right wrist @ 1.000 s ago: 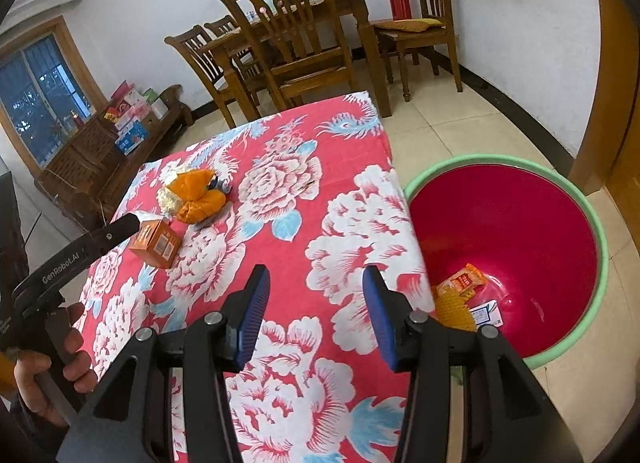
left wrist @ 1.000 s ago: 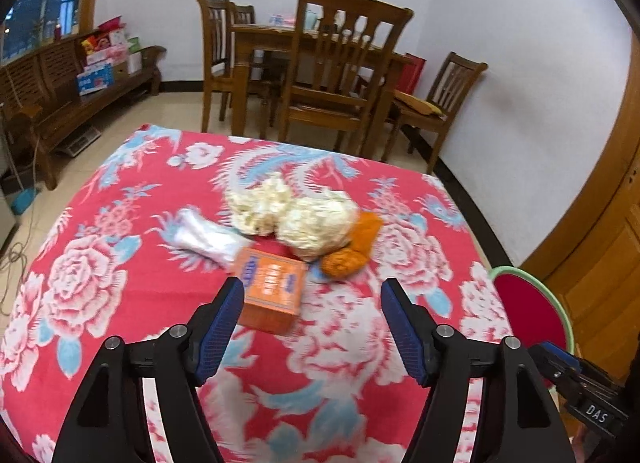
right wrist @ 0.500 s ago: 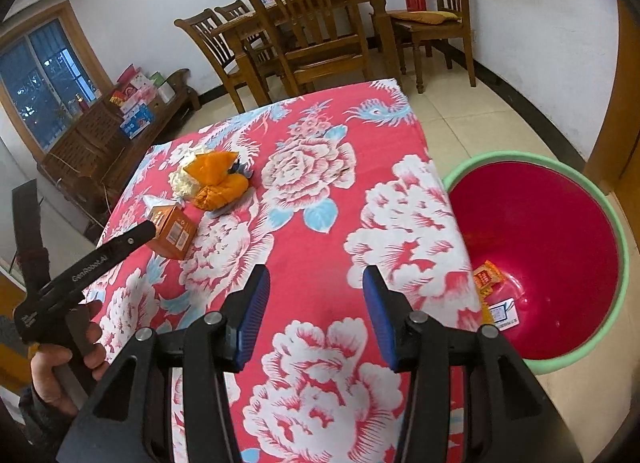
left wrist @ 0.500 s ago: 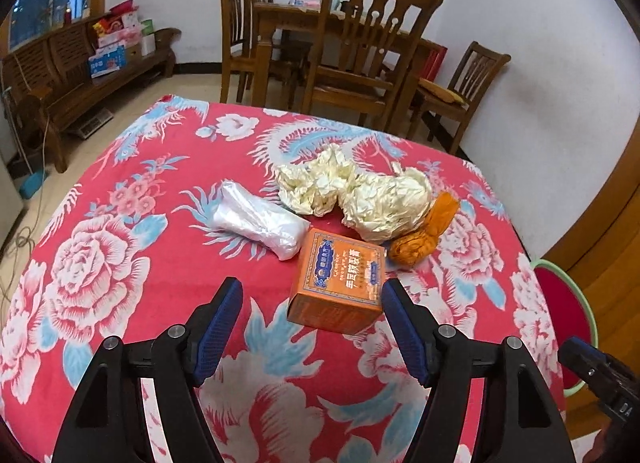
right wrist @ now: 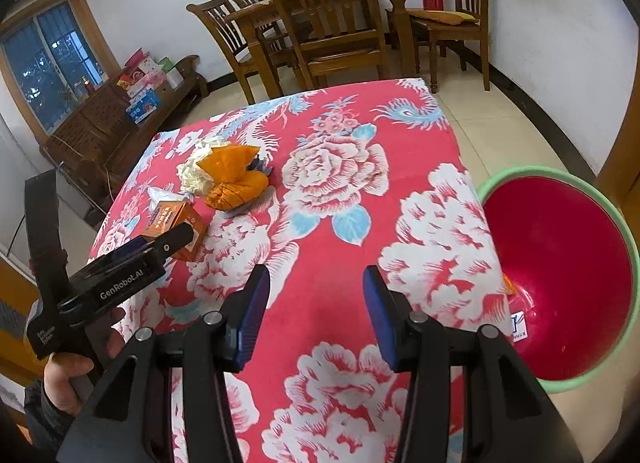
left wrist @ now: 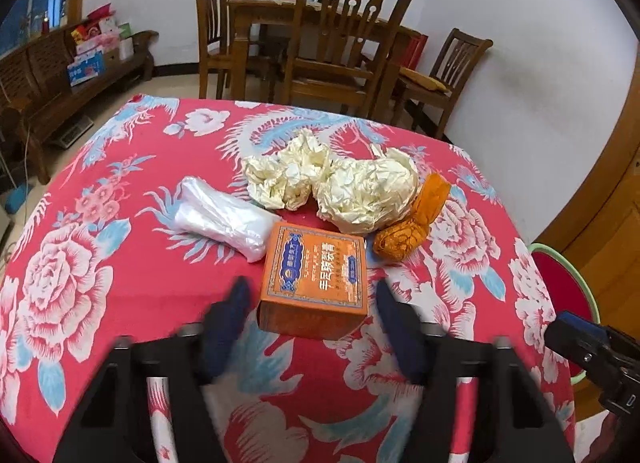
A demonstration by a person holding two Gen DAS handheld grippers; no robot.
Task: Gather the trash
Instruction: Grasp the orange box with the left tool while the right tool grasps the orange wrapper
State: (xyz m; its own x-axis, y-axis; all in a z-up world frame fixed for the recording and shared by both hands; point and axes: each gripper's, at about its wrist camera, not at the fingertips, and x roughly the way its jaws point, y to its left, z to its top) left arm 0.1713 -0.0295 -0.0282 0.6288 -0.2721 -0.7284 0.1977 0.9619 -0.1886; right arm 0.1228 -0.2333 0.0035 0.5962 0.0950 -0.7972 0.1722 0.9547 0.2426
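A: Left gripper [left wrist: 310,305] vs a second ago?
B: Lower and closer in. The orange box [left wrist: 316,273] sat ahead of the fingers then — now it sits between them. Jaws have just been closing, but there's a gap on both sides, pads not touching the box. Fingers are motion-blurred.
A: Box position?
B: Flat on the red flowered tablecloth [left wrist: 120,283], same spot. Clear plastic bag [left wrist: 222,217] just to its left, two wads of crumpled cream paper [left wrist: 332,183] behind, orange bundle [left wrist: 412,229] off its right rear corner.
A: Right gripper [right wrist: 316,313]?
B: Fingers spread at the same width as before, nothing between them — over the cloth near the table edge. It has slid sideways; less of the red basin [right wrist: 560,283] is visible now. Basin sits on the floor beside the table, wrappers at its bottom edge.
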